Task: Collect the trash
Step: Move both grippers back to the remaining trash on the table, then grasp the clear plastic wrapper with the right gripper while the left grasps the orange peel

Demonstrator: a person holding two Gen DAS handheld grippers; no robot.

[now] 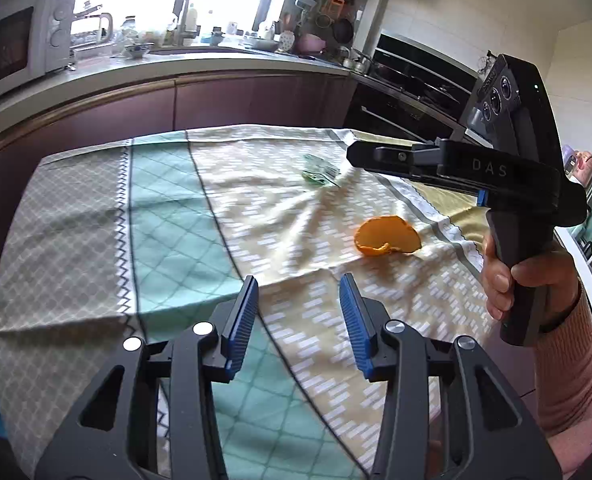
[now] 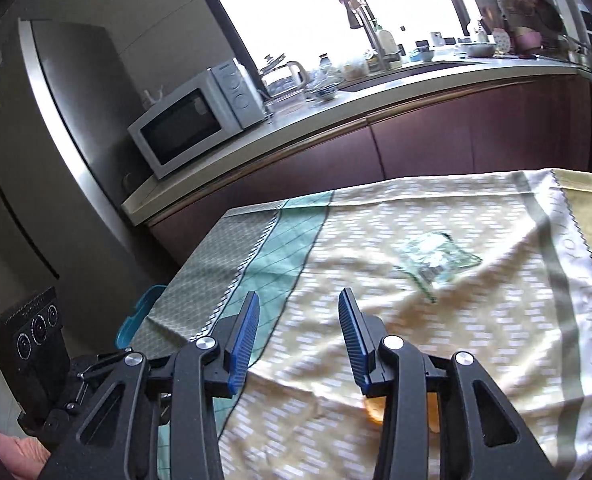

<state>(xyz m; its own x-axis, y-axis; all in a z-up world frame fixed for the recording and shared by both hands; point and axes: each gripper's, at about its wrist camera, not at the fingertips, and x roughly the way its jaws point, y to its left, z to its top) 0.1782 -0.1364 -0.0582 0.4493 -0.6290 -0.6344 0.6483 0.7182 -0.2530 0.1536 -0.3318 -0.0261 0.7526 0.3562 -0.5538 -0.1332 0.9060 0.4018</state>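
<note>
An orange peel lies curled on the patterned tablecloth, ahead and to the right of my left gripper. That gripper hovers over the cloth, open, with nothing between its blue pads. A crumpled green and clear wrapper lies farther back. My right gripper, held by a hand in a pink sleeve, shows side-on above the wrapper. In the right wrist view my right gripper is open and empty. The wrapper is ahead to its right, and the peel peeks out from under its right finger.
A blue plastic container sits below the table's left edge. Behind the table runs a counter with a microwave, a sink and crockery. A tall fridge stands at the left. An oven is at the far right.
</note>
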